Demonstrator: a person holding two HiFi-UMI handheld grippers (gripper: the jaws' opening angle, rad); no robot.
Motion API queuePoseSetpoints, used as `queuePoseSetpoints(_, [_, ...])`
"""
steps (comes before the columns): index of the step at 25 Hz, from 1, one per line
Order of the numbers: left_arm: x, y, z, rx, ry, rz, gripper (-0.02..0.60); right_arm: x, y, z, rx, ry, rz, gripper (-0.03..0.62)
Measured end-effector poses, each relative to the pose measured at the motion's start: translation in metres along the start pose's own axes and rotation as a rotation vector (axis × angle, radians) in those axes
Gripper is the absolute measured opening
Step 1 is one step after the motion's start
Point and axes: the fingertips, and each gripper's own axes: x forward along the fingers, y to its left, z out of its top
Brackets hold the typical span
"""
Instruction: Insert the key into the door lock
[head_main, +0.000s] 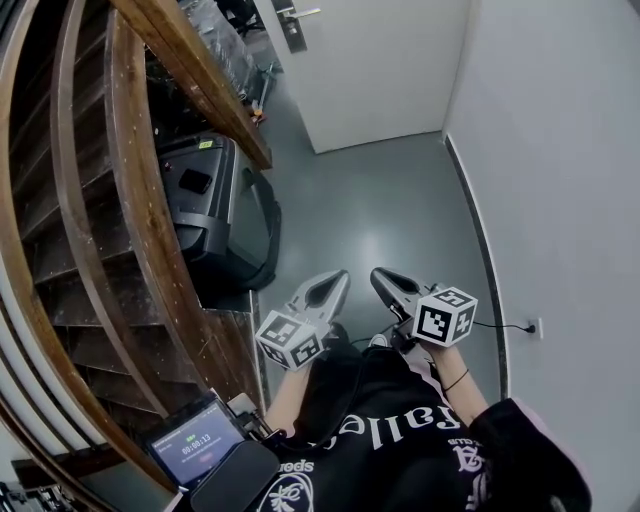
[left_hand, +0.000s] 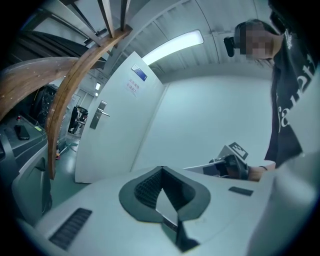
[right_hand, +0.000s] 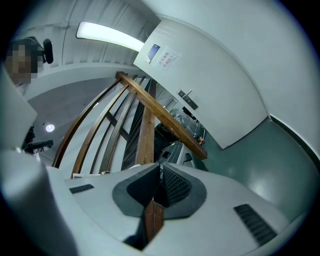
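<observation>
White door (head_main: 380, 70) stood well off at twelve o'clock, its lock plate (head_main: 294, 28) nearer eleven; left gripper (head_main: 334, 284) and right gripper (head_main: 384, 280) were both closed on nothing, no key showing, left marginally nearer

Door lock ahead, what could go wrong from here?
No key shows in the left claw or the right claw; both are shut, so there may be nothing to insert. The door stands far ahead, and the wooden handrail ends beside the path, so a claw could knock it.
</observation>
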Motion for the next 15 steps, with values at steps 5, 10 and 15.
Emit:
queuePoseSetpoints(5, [0.000, -0.007, -0.005, 0.034, 0.022, -0.021, 0.005, 0.000, 0.003, -0.001, -0.002, -0.004, 0.012, 0.032])
queuePoseSetpoints(10, [-0.004, -0.003, -0.007, 0.033, 0.050, -0.021, 0.005, 0.003, 0.006, 0.000, -0.005, -0.006, 0.016, 0.032])
queuePoseSetpoints(15, [-0.010, 0.007, -0.007, 0.010, 0.058, -0.001, 0.005, 0.008, 0.007, -0.001, -0.004, -0.008, 0.015, 0.032])
